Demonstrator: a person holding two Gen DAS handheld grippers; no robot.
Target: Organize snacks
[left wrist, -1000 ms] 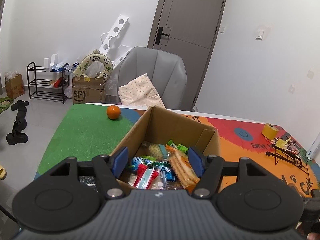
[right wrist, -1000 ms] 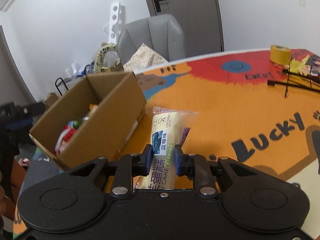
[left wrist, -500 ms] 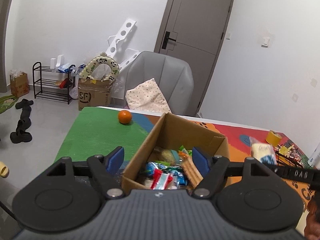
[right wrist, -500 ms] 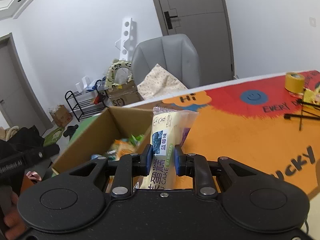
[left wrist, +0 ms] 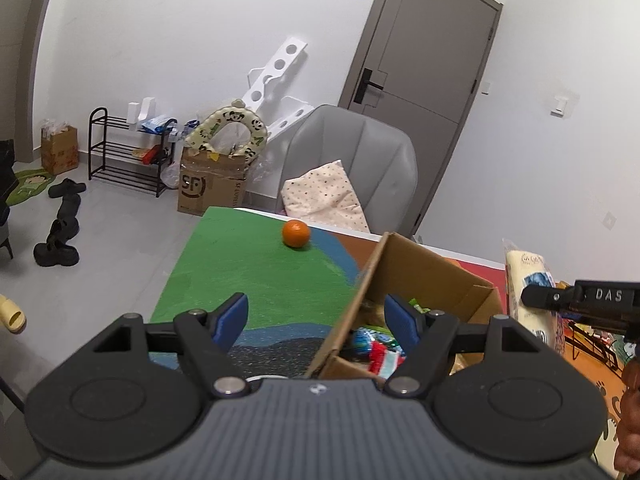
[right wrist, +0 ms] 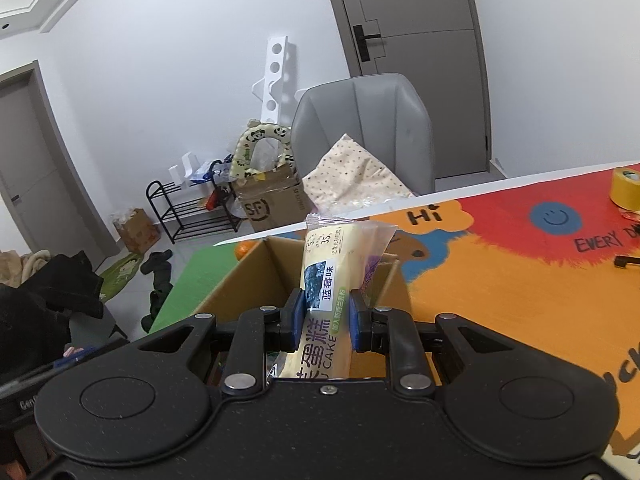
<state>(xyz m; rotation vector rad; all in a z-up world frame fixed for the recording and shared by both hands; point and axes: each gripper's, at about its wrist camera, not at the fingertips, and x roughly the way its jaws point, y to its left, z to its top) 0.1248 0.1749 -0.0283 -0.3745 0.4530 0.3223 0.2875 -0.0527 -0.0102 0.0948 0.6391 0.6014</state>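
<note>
An open cardboard box point(left wrist: 420, 276) holds several wrapped snacks point(left wrist: 376, 344) on the colourful table mat. My left gripper point(left wrist: 316, 316) is open and empty, its fingers astride the box's left wall. My right gripper point(right wrist: 322, 314) is shut on a packaged blueberry cake point(right wrist: 332, 276) and holds it above the box point(right wrist: 248, 284). The cake point(left wrist: 528, 280) and the right gripper also show at the right of the left wrist view.
An orange point(left wrist: 296, 233) lies on the green part of the mat point(left wrist: 248, 268). A yellow tape roll point(right wrist: 626, 188) and a black wire rack point(left wrist: 592, 344) are on the table's right side. A grey chair point(right wrist: 364, 128) with a cushion stands behind the table.
My right gripper has lifted the cake off the table and carried it left, over the box. My left gripper has shifted left, from above the box's contents to its left wall.
</note>
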